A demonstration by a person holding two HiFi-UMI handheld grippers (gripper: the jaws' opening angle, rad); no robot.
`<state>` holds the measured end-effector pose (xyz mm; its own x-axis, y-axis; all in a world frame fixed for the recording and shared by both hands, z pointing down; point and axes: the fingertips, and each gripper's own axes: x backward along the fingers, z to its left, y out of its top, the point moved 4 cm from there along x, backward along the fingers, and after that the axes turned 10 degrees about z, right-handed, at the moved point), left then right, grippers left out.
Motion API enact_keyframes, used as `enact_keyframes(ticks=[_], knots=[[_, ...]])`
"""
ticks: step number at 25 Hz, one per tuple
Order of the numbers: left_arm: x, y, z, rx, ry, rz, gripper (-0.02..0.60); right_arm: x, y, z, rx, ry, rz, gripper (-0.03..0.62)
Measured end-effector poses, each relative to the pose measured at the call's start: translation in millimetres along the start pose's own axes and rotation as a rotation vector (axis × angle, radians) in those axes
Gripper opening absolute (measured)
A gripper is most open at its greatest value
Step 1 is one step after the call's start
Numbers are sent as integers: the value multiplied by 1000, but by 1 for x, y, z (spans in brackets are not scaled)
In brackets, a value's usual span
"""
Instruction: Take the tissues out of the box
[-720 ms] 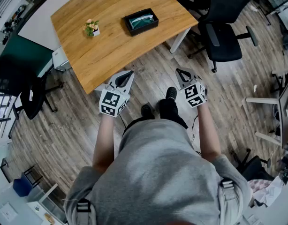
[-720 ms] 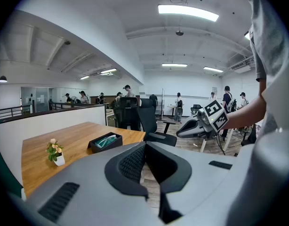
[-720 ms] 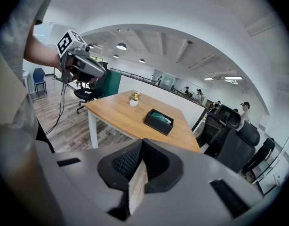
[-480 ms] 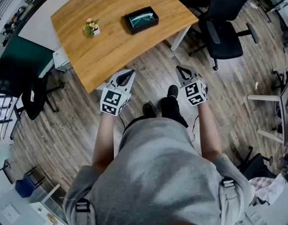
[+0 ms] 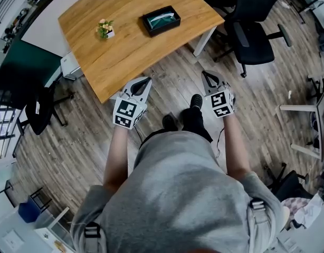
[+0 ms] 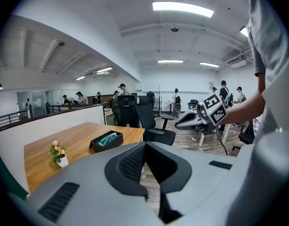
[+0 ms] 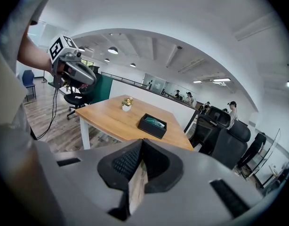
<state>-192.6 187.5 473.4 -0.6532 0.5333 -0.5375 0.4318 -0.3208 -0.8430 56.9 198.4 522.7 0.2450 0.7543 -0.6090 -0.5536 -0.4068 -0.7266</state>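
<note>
A black tissue box with pale green tissue showing in its top lies on the wooden table; it also shows as the box and the box. My left gripper is shut and empty, held over the floor just off the table's near edge. My right gripper is shut and empty too, over the floor right of the table. Both are well short of the box.
A small potted flower stands on the table left of the box. Black office chairs sit right of the table, another chair at the left. My feet stand on wood flooring. People stand far off in the room.
The view has shifted slightly; both grippers have edged a little closer to the table. Jaws stay shut.
</note>
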Motion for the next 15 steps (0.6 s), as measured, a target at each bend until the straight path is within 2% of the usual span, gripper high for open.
enact_keyframes(ticks=[5,15], knots=[[3,-2,-1,11,-24,-8,21,-1,4,8,10,8,-10,5],[8,-1,-1,5,-18,-18,23,0,14,17,32,38,-37,17]])
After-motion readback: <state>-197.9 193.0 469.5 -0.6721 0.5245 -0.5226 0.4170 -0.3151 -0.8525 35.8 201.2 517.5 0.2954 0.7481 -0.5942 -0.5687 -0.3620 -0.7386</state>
